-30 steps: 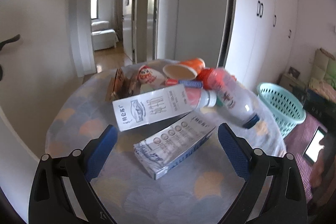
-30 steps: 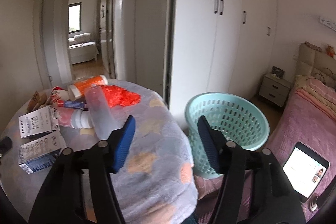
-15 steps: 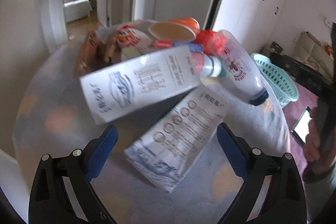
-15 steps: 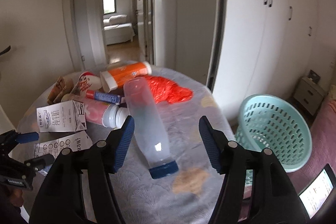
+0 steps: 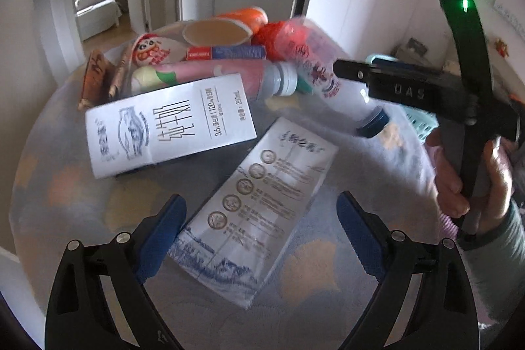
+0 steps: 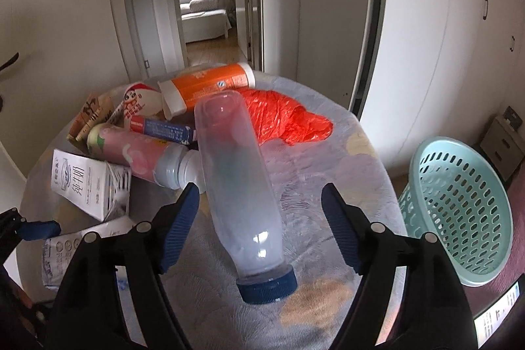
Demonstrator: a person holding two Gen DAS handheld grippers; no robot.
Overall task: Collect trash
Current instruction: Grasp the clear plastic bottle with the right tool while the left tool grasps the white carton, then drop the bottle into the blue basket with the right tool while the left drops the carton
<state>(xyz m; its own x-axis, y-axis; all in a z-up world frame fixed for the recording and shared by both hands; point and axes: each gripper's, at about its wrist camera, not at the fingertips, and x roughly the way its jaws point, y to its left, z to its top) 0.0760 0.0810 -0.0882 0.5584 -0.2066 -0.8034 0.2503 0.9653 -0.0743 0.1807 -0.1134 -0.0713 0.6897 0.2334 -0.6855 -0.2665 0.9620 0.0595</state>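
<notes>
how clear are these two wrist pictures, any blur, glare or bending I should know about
Left wrist view: strong fisheye bending at the edges; the clear bottle and right gripper are smeared by motion, while the flat carton stays readable. Right wrist view: sharper, a small window glint near the clear bottle's blue cap, door frames bowed, soft daylight.
</notes>
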